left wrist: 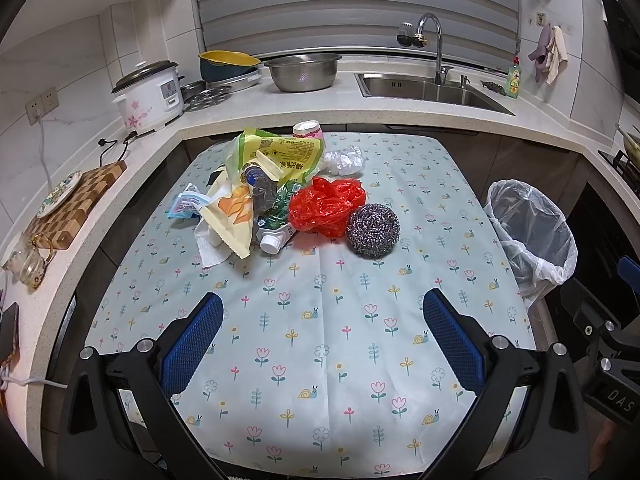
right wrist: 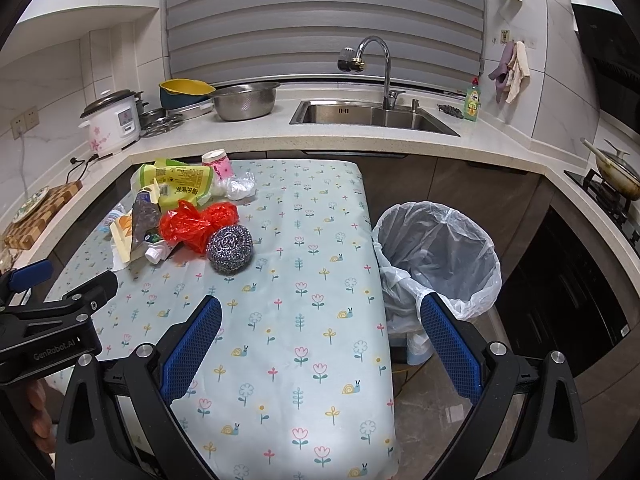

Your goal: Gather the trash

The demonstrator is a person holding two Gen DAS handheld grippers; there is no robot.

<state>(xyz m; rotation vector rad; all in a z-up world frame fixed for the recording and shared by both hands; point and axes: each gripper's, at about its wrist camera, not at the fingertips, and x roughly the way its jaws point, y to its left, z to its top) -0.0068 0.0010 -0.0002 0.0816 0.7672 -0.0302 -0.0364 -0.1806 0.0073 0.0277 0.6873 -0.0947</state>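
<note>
The table (left wrist: 440,208), covered in a flowered cloth, carries a heap of trash at its far left. Beside its right edge stands the lined trash bin (right wrist: 438,256), mouth up. Both grippers hover level over the near end, side by side, aimed at the sink wall — the left gripper (left wrist: 322,340) and right gripper (right wrist: 320,344) each spread wide, holding nothing. In the heap, a yellow-green snack bag (left wrist: 280,156) lies flat, a red plastic bag (left wrist: 326,206) touches the steel scourer (left wrist: 373,230), and a white-capped tube (left wrist: 276,238) points its cap toward the grippers.
</note>
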